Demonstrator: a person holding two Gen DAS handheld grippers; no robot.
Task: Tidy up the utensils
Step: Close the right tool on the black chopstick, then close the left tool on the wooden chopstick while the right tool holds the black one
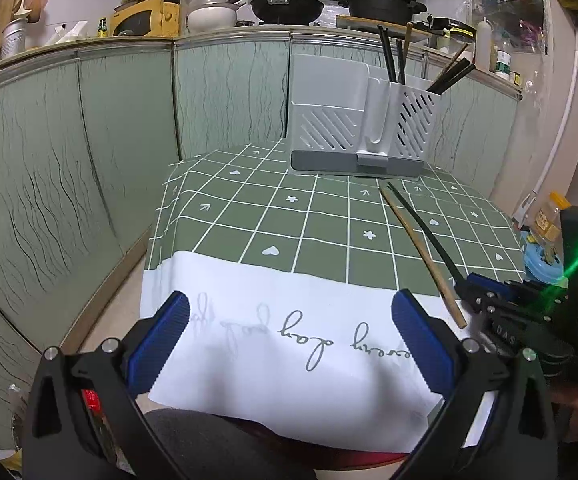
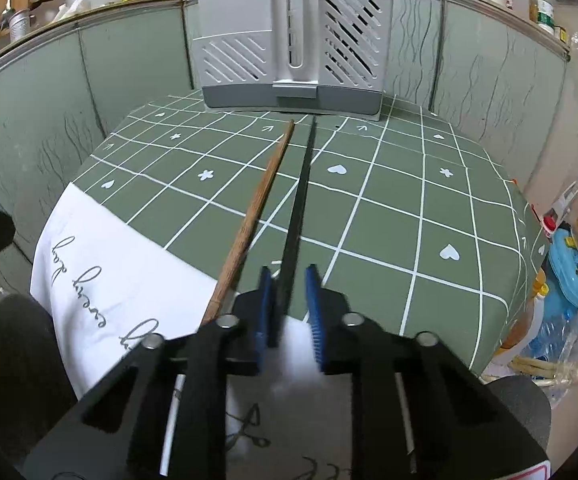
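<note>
The right gripper (image 2: 289, 304) has its blue pads (image 2: 264, 300) drawn close around the near end of a black chopstick (image 2: 299, 204). The left pad seems to touch the stick, while a narrow gap shows beside the right pad, so I cannot tell whether the grip is firm. The black chopstick runs from the pads straight toward the far side of the table. Just to its left lies a brown wooden chopstick (image 2: 257, 216), with its near end on the white part of the cloth and its far tip close to the black one's tip.

Both tips point at a gray utensil holder (image 2: 289, 40) standing at the far edge of the table. Its right slotted compartment already holds several dark chopsticks (image 1: 395, 54) standing upright or leaning. The left compartment looks empty from here.

The left gripper (image 1: 291, 328) hangs over the near white border of the tablecloth (image 1: 289, 216), its jaws spread wide and holding nothing. The cloth is green with a white grid and small hearts and flowers.
</note>
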